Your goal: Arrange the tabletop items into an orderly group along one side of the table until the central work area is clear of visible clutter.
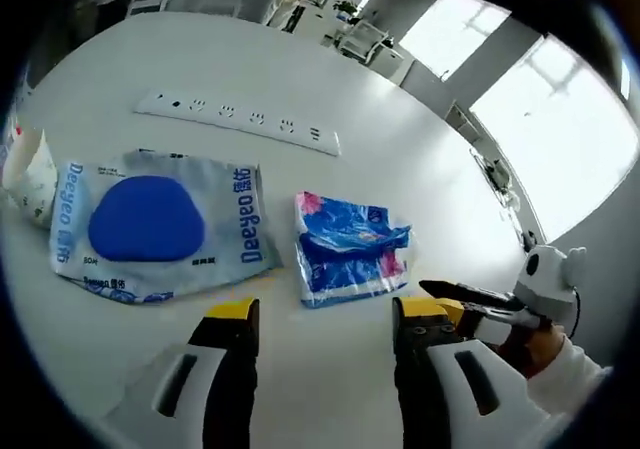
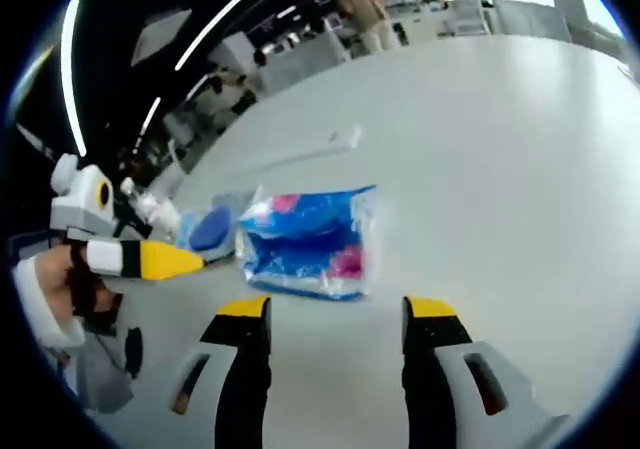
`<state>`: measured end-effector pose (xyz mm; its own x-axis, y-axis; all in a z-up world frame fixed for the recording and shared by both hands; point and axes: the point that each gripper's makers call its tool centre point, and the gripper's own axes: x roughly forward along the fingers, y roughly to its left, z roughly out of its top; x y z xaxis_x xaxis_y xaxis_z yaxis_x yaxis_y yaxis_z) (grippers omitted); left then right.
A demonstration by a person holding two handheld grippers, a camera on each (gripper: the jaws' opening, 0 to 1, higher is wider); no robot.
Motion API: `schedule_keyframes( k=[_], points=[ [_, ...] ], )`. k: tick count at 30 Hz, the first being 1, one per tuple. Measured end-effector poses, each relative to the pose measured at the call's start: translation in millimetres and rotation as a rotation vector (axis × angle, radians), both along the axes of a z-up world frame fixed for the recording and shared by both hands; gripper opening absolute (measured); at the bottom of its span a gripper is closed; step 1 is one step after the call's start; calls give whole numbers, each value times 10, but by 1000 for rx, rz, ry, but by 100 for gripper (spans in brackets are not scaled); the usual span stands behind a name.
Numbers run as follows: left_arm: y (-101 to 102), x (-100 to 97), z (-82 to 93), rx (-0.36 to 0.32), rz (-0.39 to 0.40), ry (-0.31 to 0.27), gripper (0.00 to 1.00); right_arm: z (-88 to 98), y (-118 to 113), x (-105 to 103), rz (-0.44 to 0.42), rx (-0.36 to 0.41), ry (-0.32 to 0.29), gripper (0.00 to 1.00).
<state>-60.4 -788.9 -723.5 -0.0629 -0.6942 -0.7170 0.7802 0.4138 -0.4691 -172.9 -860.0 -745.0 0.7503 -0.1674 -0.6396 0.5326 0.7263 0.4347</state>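
We held both the left hand-held gripper point(image 1: 325, 314) and right hand-held gripper point(image 2: 337, 309) open near the tissue pack point(image 2: 308, 241) on the tabletop point(image 1: 420, 159), apparently lining up to grasp it.

My left gripper point(image 1: 325, 314), seen in the left gripper view: both yellow-tipped jaws stand parted with nothing between them, held low over the table point(image 1: 420, 159) and close to its surface. My right gripper point(image 1: 470, 297) enters from the right, its dark jaw tips level and close above the same table; my right hand point(image 1: 535, 344) grips it, a white sleeve point(image 1: 570, 369) at the wrist.

My right gripper point(image 2: 337, 309), seen in the right gripper view: jaws spread wide, empty, just above the table. My left gripper point(image 2: 150, 259) reaches in from the left, yellow jaw pointing inward over the table, held by my left hand point(image 2: 60, 284) with a white cuff point(image 2: 35, 314).
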Motion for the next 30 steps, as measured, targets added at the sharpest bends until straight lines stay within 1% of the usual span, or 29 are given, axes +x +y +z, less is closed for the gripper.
schedule_keyframes(
  k=[2, 4, 5, 7, 8, 9, 10, 12, 13, 14, 16, 22, 26, 30],
  points=[
    [160, -3, 48, -12, 10, -28, 71, 49, 74, -66, -1, -7, -12, 54],
    [292, -3, 95, -30, 20, -41, 78, 119, 162, -142, -5, -18, -29, 56],
    [368, -8, 125, -44, 24, -47, 81, 155, 208, -184, -10, -23, -36, 57],
    [488, -19, 145, -43, 28, -48, 84, 223, 281, -242, -18, -34, -50, 59],
    [569, -22, 157, -46, 25, -60, 86, 277, 334, -279, -25, -40, -62, 60],
    [601, -25, 166, -49, 19, -68, 88, 313, 369, -302, -31, -43, -71, 60],
    [666, -37, 202, -65, -9, -99, 89, 360, 426, -329, -35, -48, -80, 60],
    [800, -86, 251, -75, -49, -127, 89, 413, 514, -343, -16, -61, -88, 60],
    [848, -107, 269, -81, -67, -137, 88, 425, 554, -353, -1, -68, -84, 60],
    [924, -124, 300, -91, -90, -160, 89, 449, 617, -382, 19, -83, -74, 60],
    [1060, -150, 342, -99, -108, -180, 89, 495, 706, -427, 32, -97, -72, 60],
    [1485, -104, 436, -122, -100, -205, 90, 576, 987, -547, 39, -96, -86, 58],
    [1719, -47, 463, -129, -94, -224, 92, 571, 1222, -640, 94, -116, -60, 58],
    [2015, 61, 488, -125, -79, -262, 93, 604, 1363, -751, 100, -129, -52, 58]
  ],
)
